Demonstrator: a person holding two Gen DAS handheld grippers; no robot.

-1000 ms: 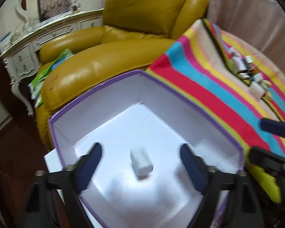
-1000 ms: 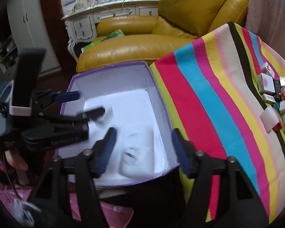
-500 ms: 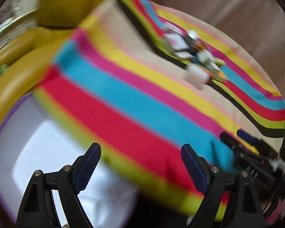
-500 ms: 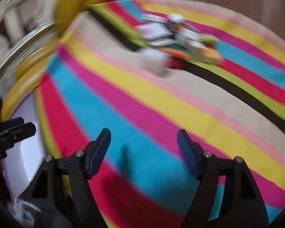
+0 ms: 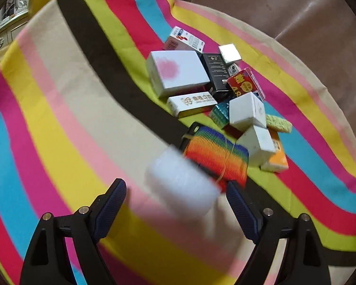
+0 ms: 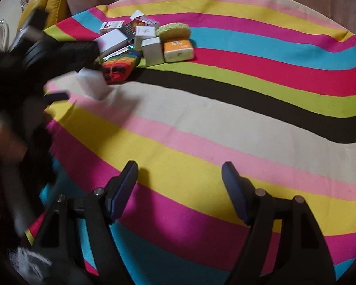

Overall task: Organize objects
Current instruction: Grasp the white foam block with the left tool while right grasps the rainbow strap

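A blurred white block point(image 5: 180, 182) lies on the striped cloth point(image 5: 59, 118), just ahead of my left gripper point(image 5: 176, 206). That gripper is open and its pads point(image 5: 111, 204) stand clear of the block on both sides. Behind the block is a rainbow-striped packet point(image 5: 216, 156), then a pile of several small boxes, among them a large white box with a pink blot point(image 5: 178, 73). My right gripper point(image 6: 180, 190) hovers over the yellow and pink stripes. Its jaws are opening and nothing is between them. In the right wrist view the left gripper point(image 6: 72, 73) is a dark blur around the white block point(image 6: 92, 83).
An orange box point(image 6: 178, 51) and a yellow-green sponge point(image 6: 174, 29) lie at the pile's right end. A person's hand point(image 6: 2, 140) holds the left gripper. A brown curtain point(image 5: 296, 11) hangs behind the cloth, and a yellow armchair point(image 6: 45, 2) shows at the far left.
Both grippers swung away from the purple-rimmed white box onto the striped cloth. The left one now faces the pile with the white block before it. The right gripper's jaws stand wider.
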